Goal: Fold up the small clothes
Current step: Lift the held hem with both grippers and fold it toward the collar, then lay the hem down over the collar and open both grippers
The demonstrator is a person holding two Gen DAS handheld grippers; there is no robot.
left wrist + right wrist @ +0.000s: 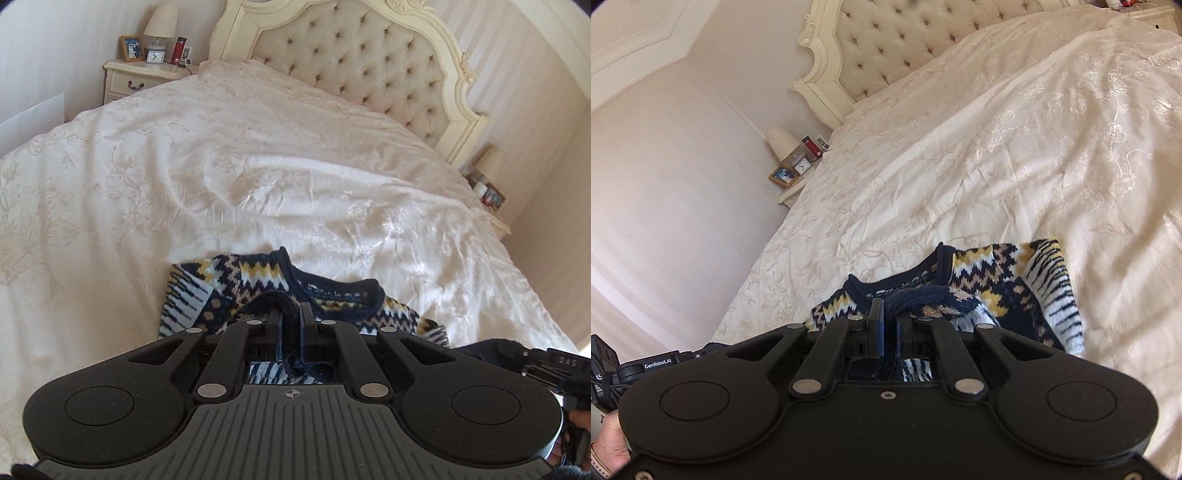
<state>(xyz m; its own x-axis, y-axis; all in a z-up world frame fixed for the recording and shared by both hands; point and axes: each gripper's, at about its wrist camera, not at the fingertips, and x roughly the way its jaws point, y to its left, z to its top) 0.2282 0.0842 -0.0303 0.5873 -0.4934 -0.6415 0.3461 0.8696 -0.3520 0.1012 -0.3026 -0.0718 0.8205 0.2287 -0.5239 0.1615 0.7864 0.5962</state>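
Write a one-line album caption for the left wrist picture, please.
Left gripper pinching the dark ribbed edge of a navy, yellow and white patterned knit sweater on a cream embroidered bedspread.

A patterned sweater (258,284) lies on the bed (221,166).

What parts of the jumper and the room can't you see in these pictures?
- Near half of the jumper: hidden behind the left tongs in the left wrist view, and behind the right tongs in the right.
- Photo in the frame on the nightstand: too small.
- Clock hands: too small, right wrist view.
- Far bedside things: half hidden by the bedspread.
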